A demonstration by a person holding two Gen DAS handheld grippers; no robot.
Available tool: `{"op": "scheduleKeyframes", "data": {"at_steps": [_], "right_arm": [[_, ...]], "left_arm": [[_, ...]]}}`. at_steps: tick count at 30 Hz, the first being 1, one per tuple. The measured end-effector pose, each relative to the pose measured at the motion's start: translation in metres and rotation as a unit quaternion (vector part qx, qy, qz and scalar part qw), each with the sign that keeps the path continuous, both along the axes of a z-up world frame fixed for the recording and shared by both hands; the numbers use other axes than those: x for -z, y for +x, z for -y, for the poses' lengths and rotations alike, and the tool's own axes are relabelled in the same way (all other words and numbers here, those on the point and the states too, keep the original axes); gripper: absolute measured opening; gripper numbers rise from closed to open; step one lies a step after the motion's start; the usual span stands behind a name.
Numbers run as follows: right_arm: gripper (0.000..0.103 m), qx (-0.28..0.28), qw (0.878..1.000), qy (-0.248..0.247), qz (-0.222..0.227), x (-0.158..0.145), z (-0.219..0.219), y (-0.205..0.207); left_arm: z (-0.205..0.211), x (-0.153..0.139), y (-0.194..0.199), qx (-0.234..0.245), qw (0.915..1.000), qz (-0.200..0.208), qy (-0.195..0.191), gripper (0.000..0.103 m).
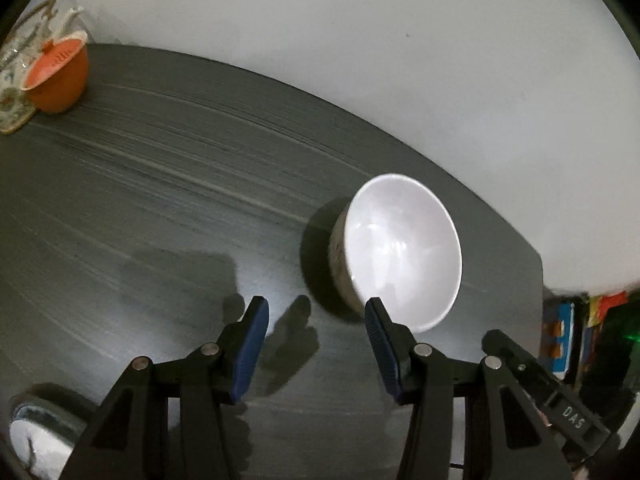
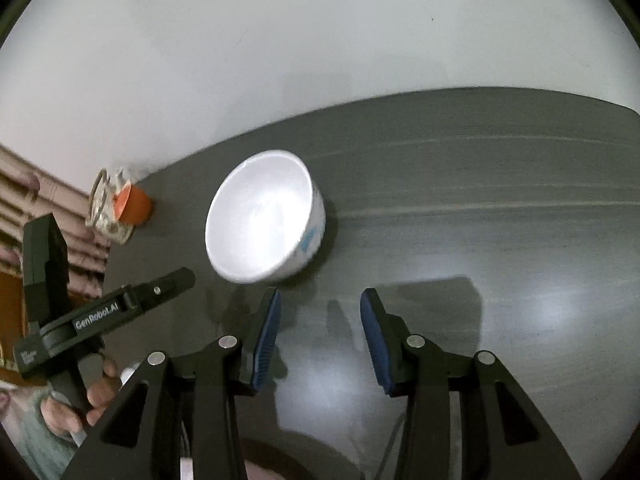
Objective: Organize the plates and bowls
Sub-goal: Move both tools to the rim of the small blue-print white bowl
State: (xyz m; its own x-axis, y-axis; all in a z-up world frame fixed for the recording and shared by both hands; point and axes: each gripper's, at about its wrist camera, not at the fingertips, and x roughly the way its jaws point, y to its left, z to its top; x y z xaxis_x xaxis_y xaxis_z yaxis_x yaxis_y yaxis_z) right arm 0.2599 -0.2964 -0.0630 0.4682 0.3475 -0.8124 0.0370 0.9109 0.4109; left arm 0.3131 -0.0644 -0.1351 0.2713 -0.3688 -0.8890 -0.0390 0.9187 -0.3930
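We saw a dark grey table against a pale wall. A white bowl, empty, stood near its edge. Our left gripper and right gripper hovered apart, holding nothing.

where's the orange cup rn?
Orange cup sits at the dark table's far left corner beside a patterned dish, well away from the white bowl.

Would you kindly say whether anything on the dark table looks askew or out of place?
Yes: the orange bowl at the table's far corner lies tipped on its side against patterned dishes, while the white bowl sits upright.
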Motion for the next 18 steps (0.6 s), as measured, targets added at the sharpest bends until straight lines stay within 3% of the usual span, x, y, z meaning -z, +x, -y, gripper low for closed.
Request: {"op": "scheduleKeyframes", "data": {"at_steps": [14, 18], "right_arm": [[0.04, 0.015, 0.999, -0.008, -0.033, 0.023, -0.019, 0.059], [0.04, 0.015, 0.999, -0.026, -0.038, 0.029, -0.027, 0.065]], "left_arm": [[0.018, 0.029, 0.041, -0.003, 0.9996, -0.028, 0.0, 0.051], [0.023, 0.031, 0.043, -0.004, 0.9995, -0.024, 0.022, 0.049]]}}
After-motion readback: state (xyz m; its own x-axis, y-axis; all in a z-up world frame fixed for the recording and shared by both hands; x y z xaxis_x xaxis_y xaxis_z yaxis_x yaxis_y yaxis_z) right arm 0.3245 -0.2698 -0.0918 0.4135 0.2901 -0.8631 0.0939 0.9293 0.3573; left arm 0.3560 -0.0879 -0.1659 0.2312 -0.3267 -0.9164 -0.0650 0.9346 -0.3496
